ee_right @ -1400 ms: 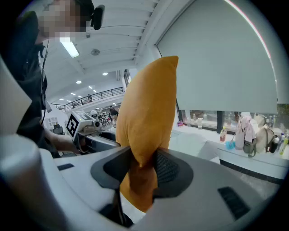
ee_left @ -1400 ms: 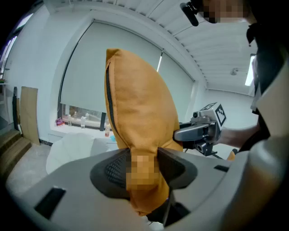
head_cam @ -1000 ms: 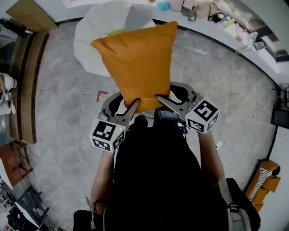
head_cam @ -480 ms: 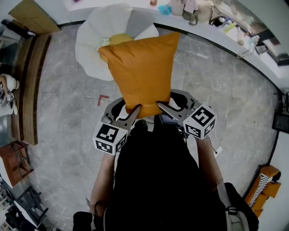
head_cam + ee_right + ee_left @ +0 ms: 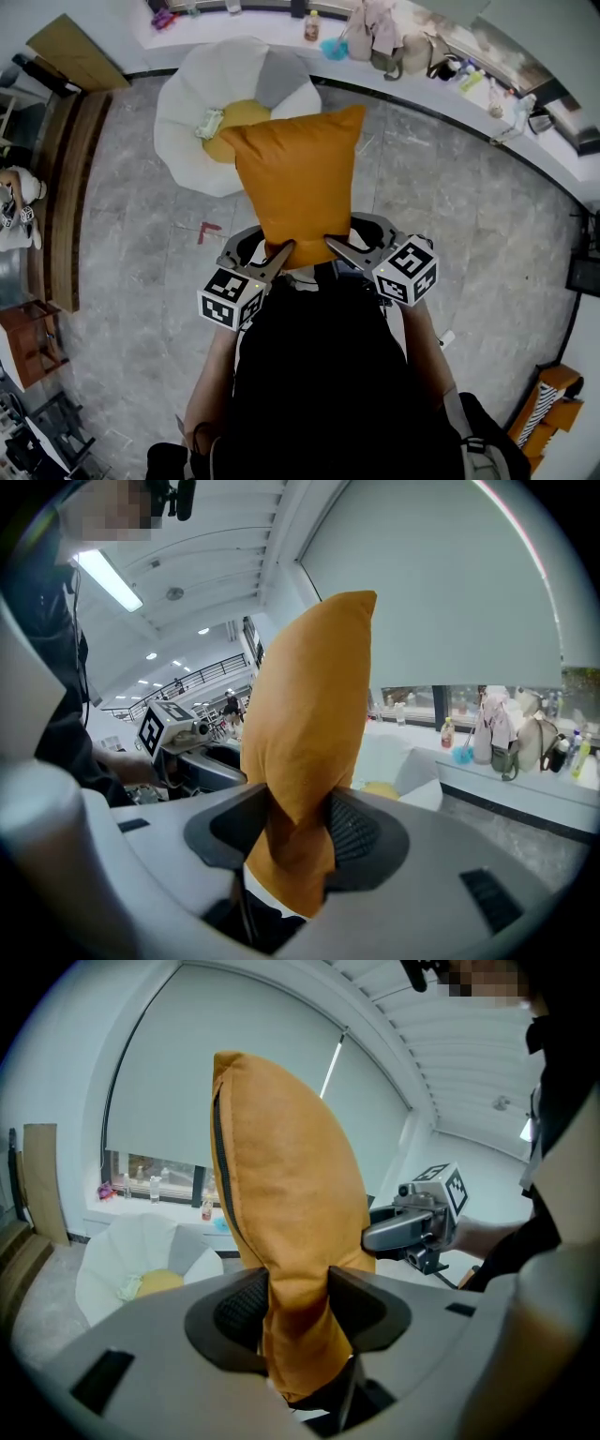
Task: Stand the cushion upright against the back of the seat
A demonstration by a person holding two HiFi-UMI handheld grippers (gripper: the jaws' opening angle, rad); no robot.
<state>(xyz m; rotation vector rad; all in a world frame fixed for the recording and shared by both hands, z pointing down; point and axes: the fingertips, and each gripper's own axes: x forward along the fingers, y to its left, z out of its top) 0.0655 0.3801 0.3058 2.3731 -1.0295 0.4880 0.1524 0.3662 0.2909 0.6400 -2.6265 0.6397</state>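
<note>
An orange cushion (image 5: 300,183) hangs upright in the air in front of me, held by its lower edge. My left gripper (image 5: 281,249) is shut on its lower left corner (image 5: 292,1335). My right gripper (image 5: 332,246) clamps the lower right corner (image 5: 295,846); its jaws have just been opening a little, and the fabric is still pinched between the pads. The seat, a white petal-shaped chair (image 5: 187,141) with a yellow pad (image 5: 230,127), stands on the floor beyond the cushion, which hides its right part. The chair also shows in the left gripper view (image 5: 131,1251) and the right gripper view (image 5: 398,757).
A long white ledge (image 5: 422,80) with bottles and bags runs behind the chair. A wooden bench (image 5: 66,187) lines the left wall. A red mark (image 5: 208,228) is on the grey floor. An orange object (image 5: 553,394) sits at the lower right.
The cushion and both grippers have moved forward toward the chair. More of the chair and the ledge behind it now shows above the cushion. Both grips still hold.
</note>
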